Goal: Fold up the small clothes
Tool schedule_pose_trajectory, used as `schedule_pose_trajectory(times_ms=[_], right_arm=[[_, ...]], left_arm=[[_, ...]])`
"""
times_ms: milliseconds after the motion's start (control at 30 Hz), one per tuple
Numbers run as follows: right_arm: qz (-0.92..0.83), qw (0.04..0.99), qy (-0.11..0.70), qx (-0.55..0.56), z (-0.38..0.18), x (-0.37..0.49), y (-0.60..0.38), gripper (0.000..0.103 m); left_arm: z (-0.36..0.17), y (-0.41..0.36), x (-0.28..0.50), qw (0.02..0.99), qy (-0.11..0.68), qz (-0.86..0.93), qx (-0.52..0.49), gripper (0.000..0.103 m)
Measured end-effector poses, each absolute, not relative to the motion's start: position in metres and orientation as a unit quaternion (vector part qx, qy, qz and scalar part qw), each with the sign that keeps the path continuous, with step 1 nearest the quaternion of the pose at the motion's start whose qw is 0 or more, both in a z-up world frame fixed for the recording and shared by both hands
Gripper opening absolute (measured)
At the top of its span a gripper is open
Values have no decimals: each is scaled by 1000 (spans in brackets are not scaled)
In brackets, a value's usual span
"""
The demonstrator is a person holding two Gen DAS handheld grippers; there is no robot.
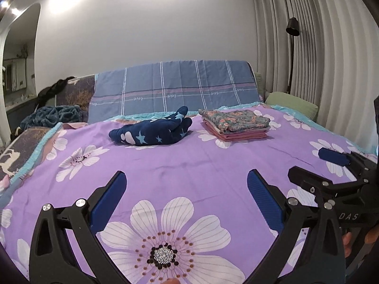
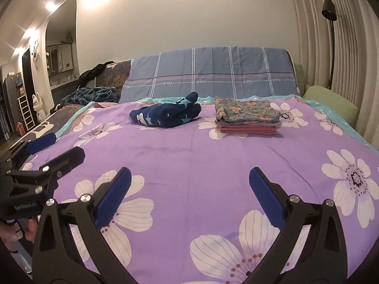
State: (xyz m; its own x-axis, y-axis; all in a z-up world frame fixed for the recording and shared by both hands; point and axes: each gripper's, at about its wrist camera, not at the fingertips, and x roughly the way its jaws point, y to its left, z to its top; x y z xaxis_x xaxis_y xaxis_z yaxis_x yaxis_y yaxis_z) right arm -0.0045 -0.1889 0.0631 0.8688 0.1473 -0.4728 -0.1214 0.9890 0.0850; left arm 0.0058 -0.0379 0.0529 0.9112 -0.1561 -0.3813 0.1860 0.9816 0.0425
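Both grippers hover low over the purple flowered bedspread [image 1: 189, 165], side by side at its near end. The left gripper [image 1: 187, 189] has its blue-padded fingers spread wide with nothing between them; the right gripper [image 2: 189, 187] is spread just as wide and just as empty.

Up ahead lies the navy garment [image 1: 151, 132], printed with pale stars and bunched in a loose heap. It sits just left of the folded stack [image 1: 234, 124], a floral piece on top of pink ones, and the two are near each other without touching. Both lie close to the blue plaid cover [image 1: 175, 87] at the head of the bed.

To my eye this is the pause between pieces: the stack looks done, and the navy one looks like the next job. It's well apart from both sets of fingers, beyond them and a little left of the stack. The next move calls for a reach forward, a pinch on an edge, and dragging it back onto the open sheet to spread it flat.
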Motion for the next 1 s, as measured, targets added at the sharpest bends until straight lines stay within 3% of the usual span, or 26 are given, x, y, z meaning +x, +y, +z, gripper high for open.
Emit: schedule_pose_trajectory(times_ms=[1000], right_arm=[[48, 966, 252, 13, 60, -16, -187, 101]], left_arm=[[44, -36, -10, 977, 201, -44, 62, 102]])
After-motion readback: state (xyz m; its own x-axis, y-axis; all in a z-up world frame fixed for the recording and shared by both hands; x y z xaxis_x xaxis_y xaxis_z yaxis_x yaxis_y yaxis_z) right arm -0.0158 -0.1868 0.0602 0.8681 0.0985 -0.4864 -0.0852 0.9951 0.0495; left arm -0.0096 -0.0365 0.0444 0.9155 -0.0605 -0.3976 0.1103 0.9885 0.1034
